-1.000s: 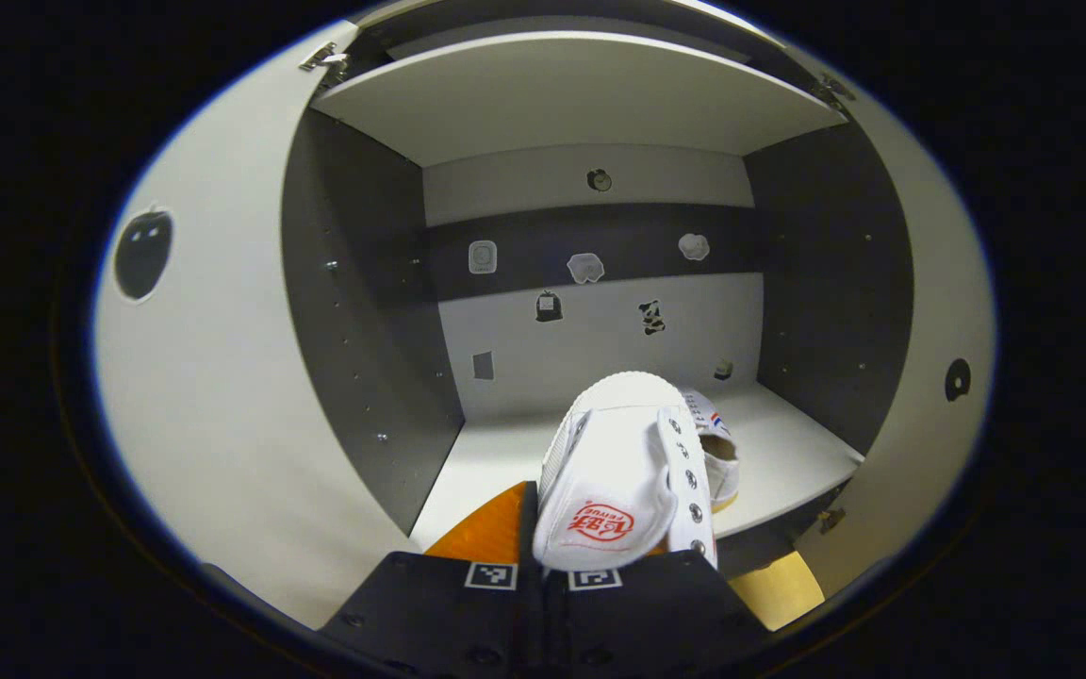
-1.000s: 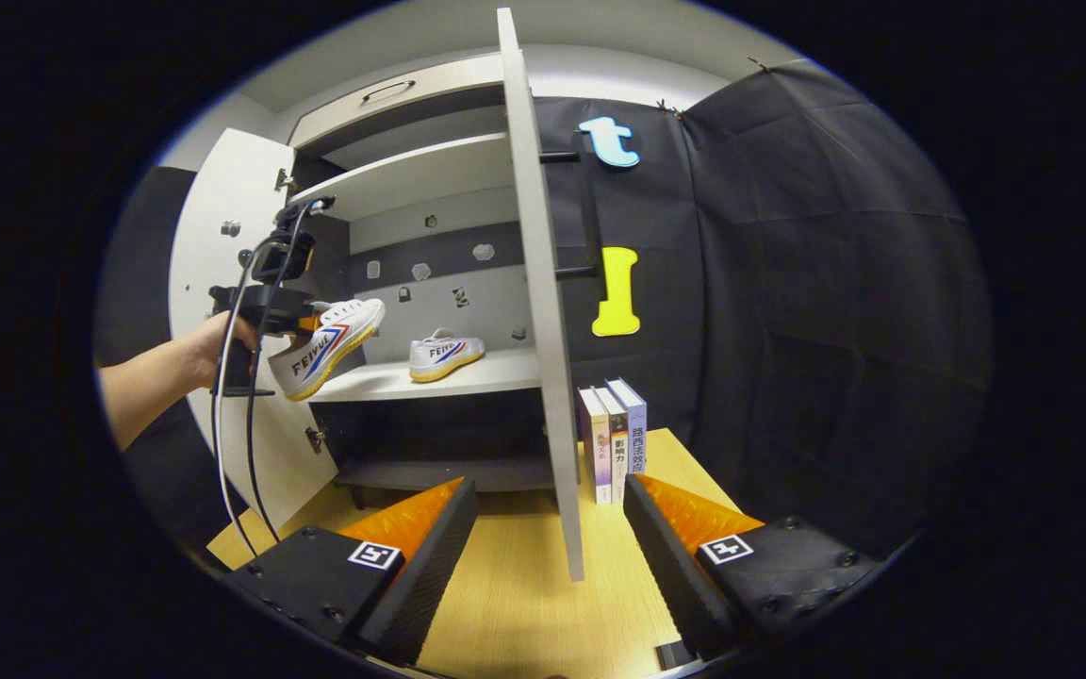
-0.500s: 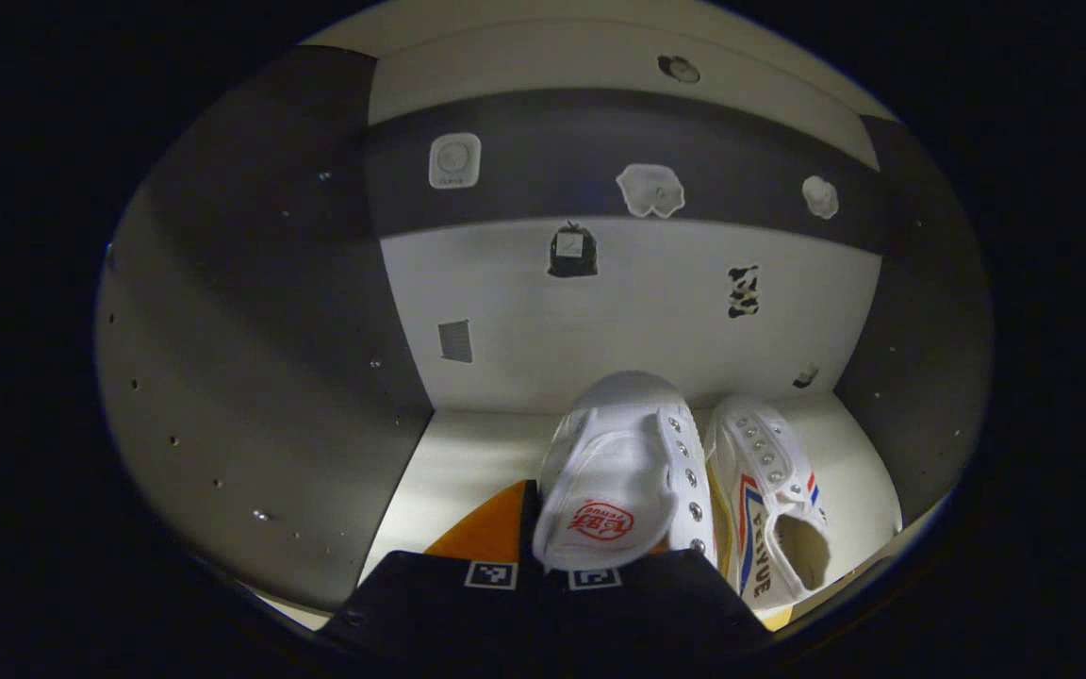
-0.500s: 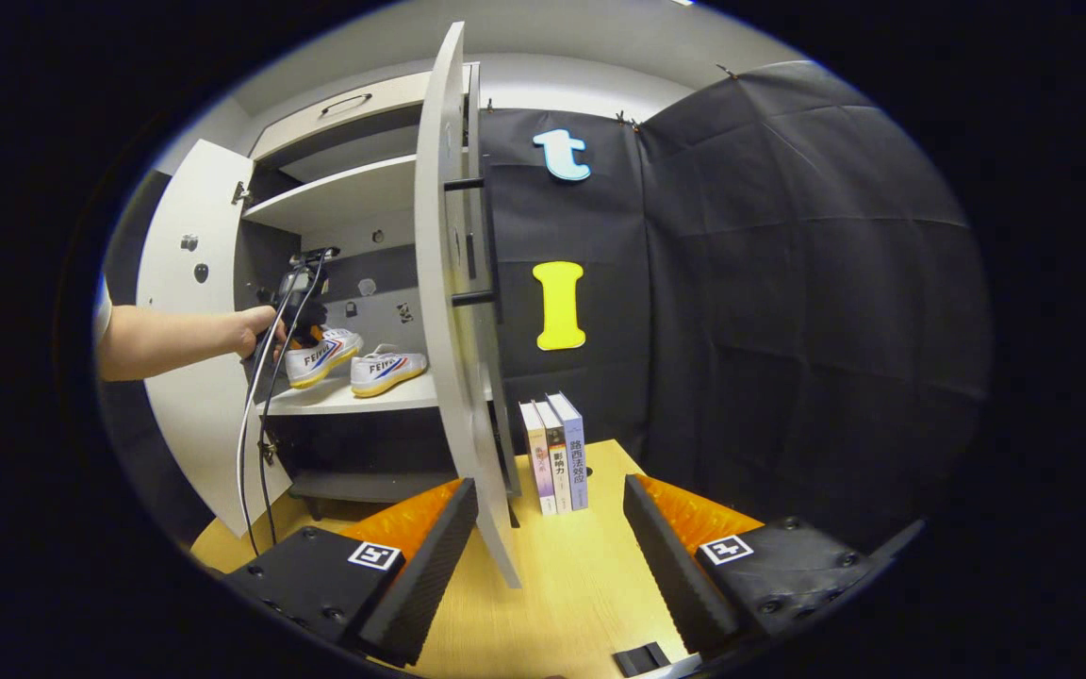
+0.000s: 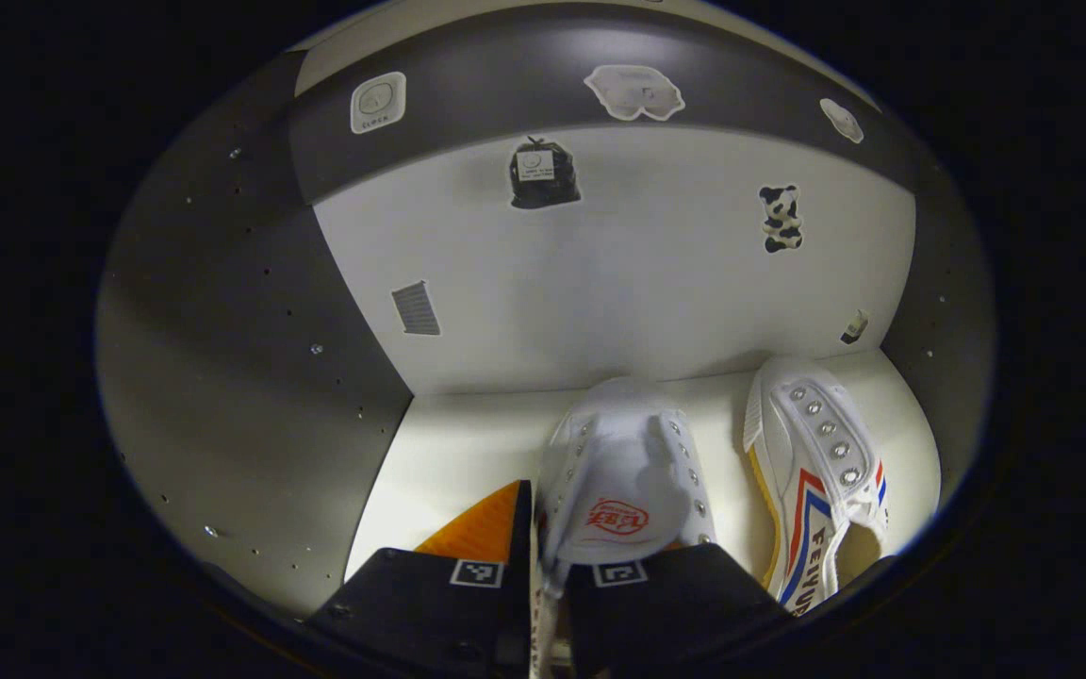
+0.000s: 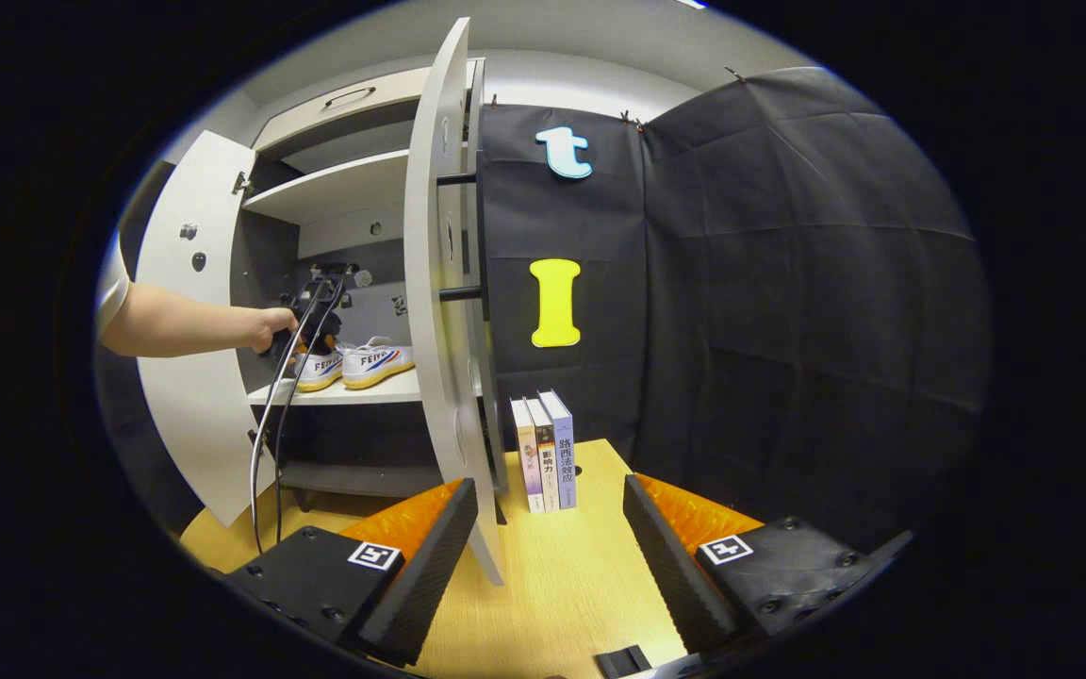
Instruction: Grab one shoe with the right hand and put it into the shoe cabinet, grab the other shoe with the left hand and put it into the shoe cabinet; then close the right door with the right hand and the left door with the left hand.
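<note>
White shelf [image 5: 449, 453] (two shoes [image 5: 812, 471] on it), wooden floor [image 6: 552, 575]

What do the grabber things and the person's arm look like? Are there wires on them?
The right gripper has two long wedge-shaped fingers with ribbed inner faces, on blocky black bases with screws. Each base carries a small square black-and-white marker. The left gripper has the same square markers. Farther off, thin black cables hang down from it, and the person's arm has a short white sleeve.
</note>
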A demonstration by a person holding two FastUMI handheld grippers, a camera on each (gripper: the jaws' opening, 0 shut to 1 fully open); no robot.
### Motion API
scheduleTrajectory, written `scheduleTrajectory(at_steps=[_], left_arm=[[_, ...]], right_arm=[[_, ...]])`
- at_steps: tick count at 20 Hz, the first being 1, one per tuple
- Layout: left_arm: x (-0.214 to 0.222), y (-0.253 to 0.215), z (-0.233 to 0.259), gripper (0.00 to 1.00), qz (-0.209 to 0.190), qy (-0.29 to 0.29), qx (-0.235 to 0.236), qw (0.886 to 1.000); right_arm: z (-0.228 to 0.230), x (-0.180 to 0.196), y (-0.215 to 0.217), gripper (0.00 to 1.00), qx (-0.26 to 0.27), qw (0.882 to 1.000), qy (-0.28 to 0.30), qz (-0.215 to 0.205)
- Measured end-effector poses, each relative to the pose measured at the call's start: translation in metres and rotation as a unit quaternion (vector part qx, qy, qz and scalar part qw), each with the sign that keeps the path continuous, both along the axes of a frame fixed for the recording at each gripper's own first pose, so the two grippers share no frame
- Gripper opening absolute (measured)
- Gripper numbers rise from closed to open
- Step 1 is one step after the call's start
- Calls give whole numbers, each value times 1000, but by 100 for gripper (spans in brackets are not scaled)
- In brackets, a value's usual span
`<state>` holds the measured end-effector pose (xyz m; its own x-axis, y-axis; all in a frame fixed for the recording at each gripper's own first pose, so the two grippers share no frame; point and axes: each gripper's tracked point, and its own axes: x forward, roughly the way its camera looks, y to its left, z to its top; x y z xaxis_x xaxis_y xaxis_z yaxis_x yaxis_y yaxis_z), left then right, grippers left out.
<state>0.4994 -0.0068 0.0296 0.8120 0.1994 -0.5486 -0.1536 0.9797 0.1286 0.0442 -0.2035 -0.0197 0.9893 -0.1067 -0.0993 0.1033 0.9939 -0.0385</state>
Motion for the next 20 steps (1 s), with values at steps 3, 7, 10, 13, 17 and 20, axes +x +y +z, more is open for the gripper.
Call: scheduleTrajectory(at_steps=[3,7,10,13,17,20], left_arm=[[-15,0,18,42,-10,-18,8,1000],[-60,-6,53,91,-41,-61,15,997],[-104,-18,87,97,-73,-117,22,990],[-162,-34,130,97,-94,-191,16,977],[-249,-49,173,97,-115,-285,-5,951],[-316,-50,179,96,-109,-330,5,938]], right_arm=[[4,5,3,99,5,1000,-4,7],[17,10,6,99,-5,1000,-20,15],[31,10,4,99,-3,999,-37,16],[37,12,2,99,11,999,-37,16],[57,18,-2,99,-6,999,-48,16],[72,22,-2,99,-11,998,-58,17]])
